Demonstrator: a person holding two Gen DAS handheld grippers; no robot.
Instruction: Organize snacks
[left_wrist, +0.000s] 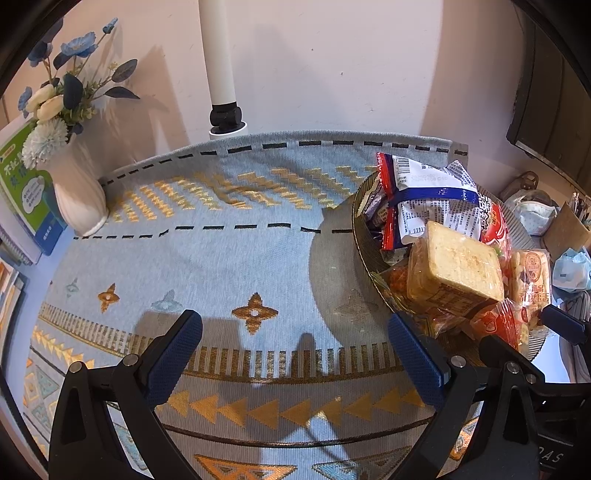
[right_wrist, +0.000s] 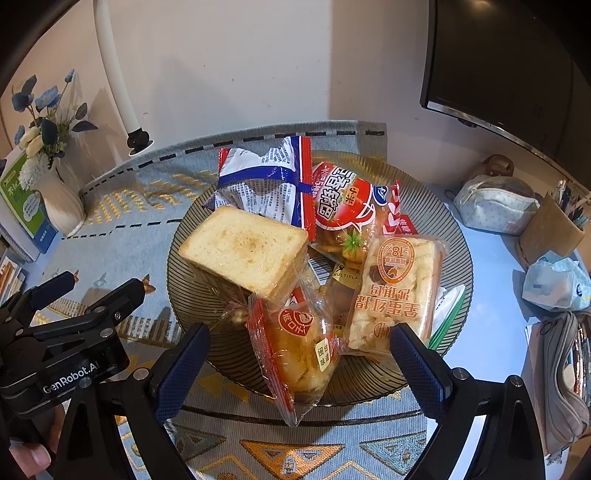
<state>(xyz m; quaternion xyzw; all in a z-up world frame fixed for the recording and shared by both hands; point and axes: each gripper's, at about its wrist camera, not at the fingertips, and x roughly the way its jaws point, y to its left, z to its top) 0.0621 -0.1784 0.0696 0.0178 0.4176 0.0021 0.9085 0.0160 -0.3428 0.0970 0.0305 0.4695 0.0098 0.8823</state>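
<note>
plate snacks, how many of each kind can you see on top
Going by the right wrist view of the plate; anything buried underneath can't be counted.
wrapped toast bread: 1
blue and white packet: 1
red crisp bag: 1
orange rice bar: 1
clear red-edged pastry packet: 1
Total: 5

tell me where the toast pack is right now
In the right wrist view the toast pack sits at the plate's left side, just ahead of the open right gripper.
</note>
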